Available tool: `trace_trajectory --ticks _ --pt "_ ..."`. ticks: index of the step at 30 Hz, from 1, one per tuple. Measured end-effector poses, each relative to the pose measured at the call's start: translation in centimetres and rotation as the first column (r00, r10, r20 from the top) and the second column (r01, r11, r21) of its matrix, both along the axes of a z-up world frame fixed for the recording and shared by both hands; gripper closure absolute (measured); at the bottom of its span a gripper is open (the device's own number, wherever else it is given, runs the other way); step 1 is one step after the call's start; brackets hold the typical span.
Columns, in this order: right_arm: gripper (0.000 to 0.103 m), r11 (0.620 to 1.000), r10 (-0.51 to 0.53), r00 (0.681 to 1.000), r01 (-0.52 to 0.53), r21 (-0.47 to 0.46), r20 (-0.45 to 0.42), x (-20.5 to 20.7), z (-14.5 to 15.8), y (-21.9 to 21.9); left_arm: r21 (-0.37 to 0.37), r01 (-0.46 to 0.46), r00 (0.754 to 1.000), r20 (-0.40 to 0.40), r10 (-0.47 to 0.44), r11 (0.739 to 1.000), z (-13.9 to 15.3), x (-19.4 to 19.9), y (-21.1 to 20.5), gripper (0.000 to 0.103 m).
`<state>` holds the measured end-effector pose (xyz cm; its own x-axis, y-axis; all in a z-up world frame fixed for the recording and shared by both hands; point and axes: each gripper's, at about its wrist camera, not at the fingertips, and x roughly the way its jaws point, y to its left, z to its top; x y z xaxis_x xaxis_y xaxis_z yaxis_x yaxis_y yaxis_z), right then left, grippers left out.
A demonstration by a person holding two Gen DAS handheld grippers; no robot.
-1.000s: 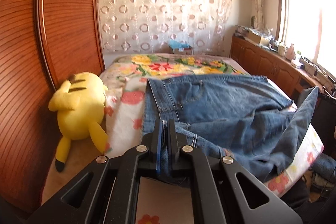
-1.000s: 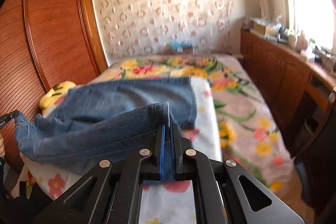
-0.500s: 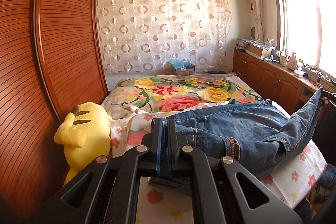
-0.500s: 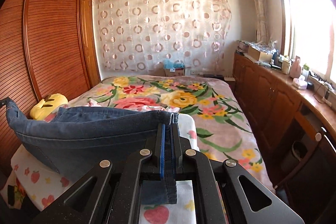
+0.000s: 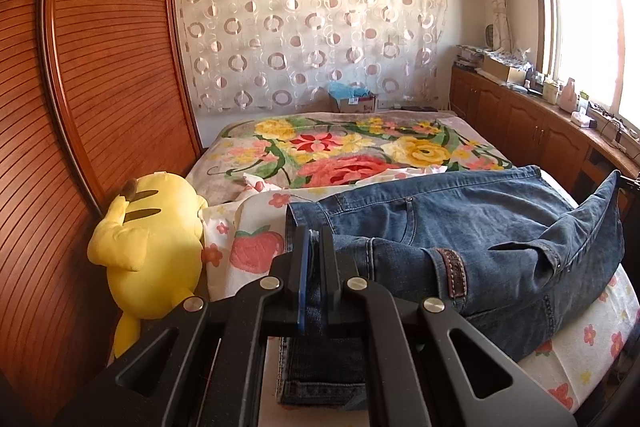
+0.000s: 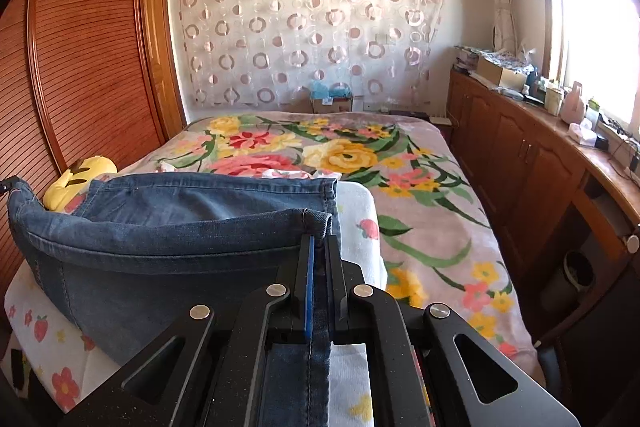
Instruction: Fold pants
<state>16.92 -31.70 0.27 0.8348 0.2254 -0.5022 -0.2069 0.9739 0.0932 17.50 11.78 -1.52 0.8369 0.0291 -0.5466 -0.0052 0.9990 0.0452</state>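
Blue denim pants (image 5: 460,227) lie across the near end of the bed on a white strawberry-print sheet (image 5: 256,251). My left gripper (image 5: 314,239) is shut on the waistband end of the pants, held just above the sheet. My right gripper (image 6: 318,247) is shut on the hem end of the pants (image 6: 168,227). The near edge of the denim is stretched between the two grippers and raised, while the far part rests flat on the bed.
A yellow plush toy (image 5: 148,243) sits at the bed's left edge against the wooden wardrobe (image 5: 100,87). A floral blanket (image 6: 360,163) covers the far bed. Wooden cabinets (image 6: 540,179) with clutter run along the right under the window.
Both grippers have lifted and pulled back with the denim, then come down a little. The pants' near edge is now drawn taut and low over the sheet.
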Motion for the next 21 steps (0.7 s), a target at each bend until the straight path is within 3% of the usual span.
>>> trace_trajectory --ticks 5,13,21 --pt "0.099 1.000 0.004 1.000 -0.004 0.004 0.011 0.9 1.4 -0.3 0.023 -0.018 1.000 0.012 0.017 1.000 0.1 1.1 -0.1 0.097" --pt "0.099 1.000 0.014 0.999 -0.014 -0.013 0.052 2.6 3.6 -0.4 0.039 -0.021 0.997 0.069 0.018 0.999 2.6 3.2 -0.4 0.097" --pt "0.099 0.999 0.011 0.996 -0.007 -0.042 0.092 5.5 4.9 -0.7 0.035 -0.038 0.996 0.076 0.036 0.999 3.5 8.1 0.5 0.097"
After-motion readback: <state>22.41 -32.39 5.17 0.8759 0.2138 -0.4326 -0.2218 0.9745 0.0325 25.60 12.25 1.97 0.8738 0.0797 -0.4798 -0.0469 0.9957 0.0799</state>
